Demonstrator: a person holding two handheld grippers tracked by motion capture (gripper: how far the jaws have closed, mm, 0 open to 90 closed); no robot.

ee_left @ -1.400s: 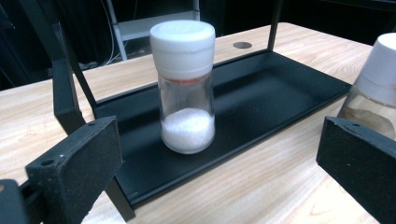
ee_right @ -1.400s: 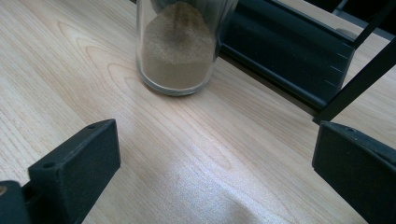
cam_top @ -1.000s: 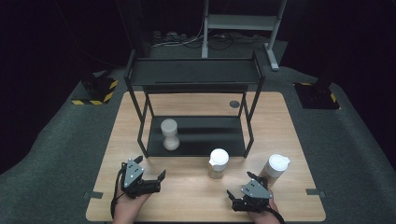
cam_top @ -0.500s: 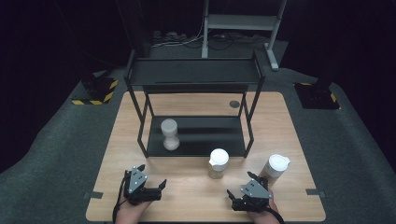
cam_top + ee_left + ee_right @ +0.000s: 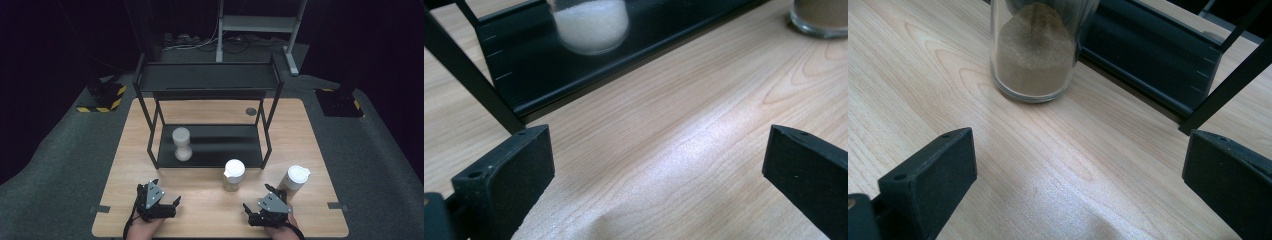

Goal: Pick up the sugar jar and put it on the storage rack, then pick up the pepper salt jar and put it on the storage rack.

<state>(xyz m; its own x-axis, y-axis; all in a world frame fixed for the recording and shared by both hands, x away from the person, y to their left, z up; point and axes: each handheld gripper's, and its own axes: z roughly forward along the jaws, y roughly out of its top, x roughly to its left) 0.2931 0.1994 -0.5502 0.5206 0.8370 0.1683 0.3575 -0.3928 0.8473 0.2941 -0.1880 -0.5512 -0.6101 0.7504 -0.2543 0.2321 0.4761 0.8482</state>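
Right gripper (image 5: 257, 210) wide open, empty, low over wooden counter (image 5: 210, 210); left gripper (image 5: 167, 206) likewise. White-lidded glass jar of brown powder (image 5: 1034, 52) stands just ahead, beside black metal rack (image 5: 210, 150). Likely approach step; next: advance, straddle jar, close.

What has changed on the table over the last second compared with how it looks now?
The left gripper has drawn back toward the near edge of the table, with its jaws open and empty throughout. The right gripper has stayed put, also open. The white jar on the rack's lower shelf, the brown jar and the third jar have not moved.
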